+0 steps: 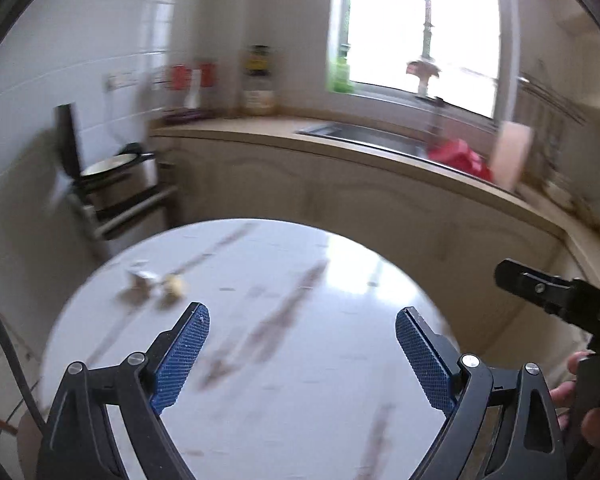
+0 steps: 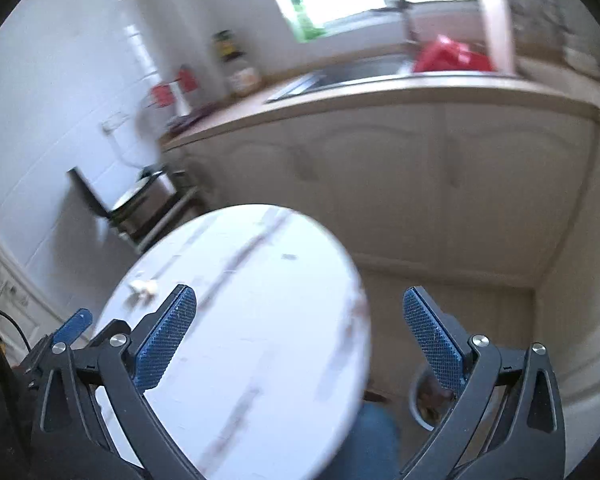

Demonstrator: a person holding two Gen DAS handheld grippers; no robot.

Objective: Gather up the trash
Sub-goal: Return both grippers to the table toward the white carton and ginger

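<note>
While both frames were motion-blurred, these details read clearly enough:
rack: low black rack [image 1: 116,196] stood at far left against the tiled wall, a pan on it.
trash: small crumpled pale scraps [image 1: 156,282] lay on the far-left part of the round counter [image 1: 300,360], ahead-left of both claws, touching neither.
left claw: left claw [image 1: 302,354] stood wide, nothing between its blue pads, above the round counter's middle.
right claw: right claw [image 2: 300,330] stood wide too, nothing between its pads; it straddled the round counter's right edge, right finger over the floor.
kitchen counter: long kitchen counter [image 1: 260,130] ran behind, jars at its left end, sink [image 1: 360,136] further right, red item [image 1: 460,158] beside the sink.
window: bright window [image 1: 420,20] sat above the sink.
bowl: a bowl [image 2: 420,400] was on the floor, partly hidden by the right finger.
</note>
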